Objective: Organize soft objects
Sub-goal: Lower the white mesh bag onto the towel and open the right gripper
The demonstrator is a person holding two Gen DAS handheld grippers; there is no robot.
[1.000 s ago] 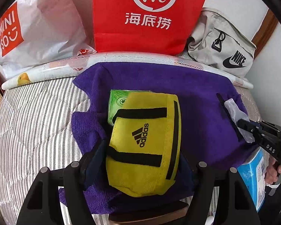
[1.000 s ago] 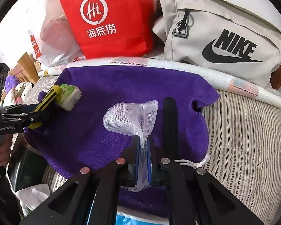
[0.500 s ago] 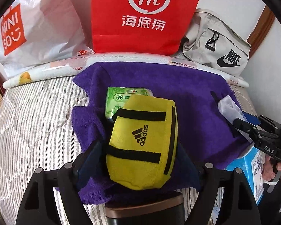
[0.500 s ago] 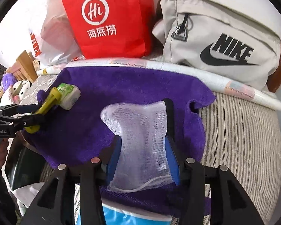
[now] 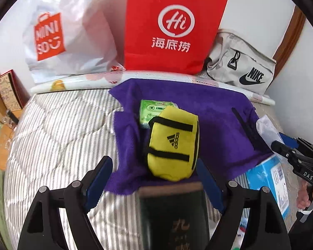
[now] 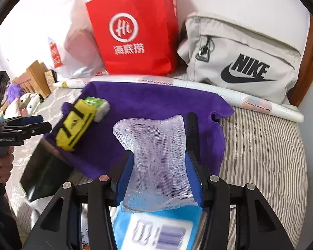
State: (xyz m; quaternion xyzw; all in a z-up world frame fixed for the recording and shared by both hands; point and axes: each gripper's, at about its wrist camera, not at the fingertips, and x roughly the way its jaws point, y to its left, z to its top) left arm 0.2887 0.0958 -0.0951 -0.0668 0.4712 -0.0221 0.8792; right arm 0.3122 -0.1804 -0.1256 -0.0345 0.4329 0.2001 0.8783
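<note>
A yellow adidas pouch (image 5: 173, 143) lies on the purple towel (image 5: 208, 108), leaning on a green tissue pack (image 5: 152, 110). My left gripper (image 5: 154, 166) stands open just short of the pouch, its blue pads clear of it. In the right wrist view a white mesh bag (image 6: 152, 137) lies flat on the towel (image 6: 156, 100) between the pads of my right gripper (image 6: 159, 156), which is open and not pressing on it. A black strap (image 6: 192, 129) lies beside the mesh. Each view shows the other gripper: the right (image 5: 290, 152) and the left (image 6: 31, 125).
Along the wall stand a white Miniso bag (image 5: 58, 39), a red paper bag (image 5: 171, 27) and a grey Nike bag (image 6: 240, 62). A blue box (image 6: 156, 229) and a dark book (image 5: 173, 214) lie under the towel's near edge. Striped bedding (image 5: 58, 135) spreads to both sides.
Both grippers have opened and drawn back and up. The left has let go of the yellow pouch. The right has released the mesh bag, which now lies spread flat.
</note>
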